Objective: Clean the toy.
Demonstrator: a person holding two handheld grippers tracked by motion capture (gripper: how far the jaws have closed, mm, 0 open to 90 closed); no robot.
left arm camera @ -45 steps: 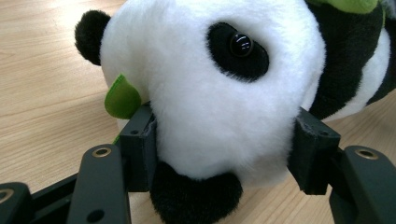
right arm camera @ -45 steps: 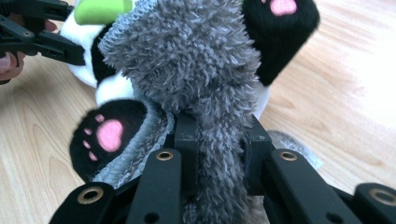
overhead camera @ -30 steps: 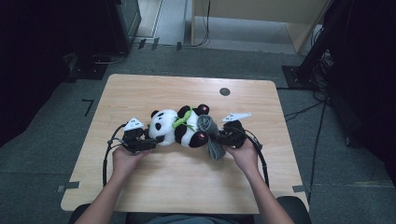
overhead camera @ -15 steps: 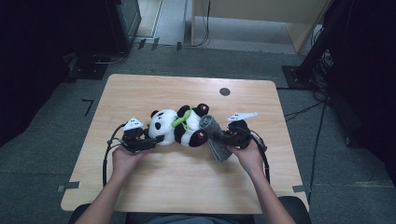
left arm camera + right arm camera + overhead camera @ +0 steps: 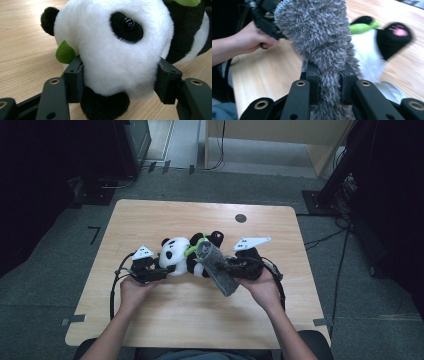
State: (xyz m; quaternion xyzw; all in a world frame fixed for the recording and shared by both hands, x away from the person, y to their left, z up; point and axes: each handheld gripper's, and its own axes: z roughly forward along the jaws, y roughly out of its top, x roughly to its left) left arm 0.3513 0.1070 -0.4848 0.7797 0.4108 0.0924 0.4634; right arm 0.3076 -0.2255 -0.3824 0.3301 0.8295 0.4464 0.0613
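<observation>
Panda plush [image 5: 181, 257] lies on the desk [image 5: 165, 220], its head pinched in the left claw [image 5: 120, 80]. Right claw [image 5: 329, 75] grips a fuzzy grey sock [image 5: 218, 269] just above the panda's legs. Likely risks: the soft pile slipping free, or the toy twisting out of the head pinch.

Toy panda [image 5: 186, 256] mid-table [image 5: 150, 220], sock [image 5: 217, 269] at its right, perhaps overlapping.
</observation>
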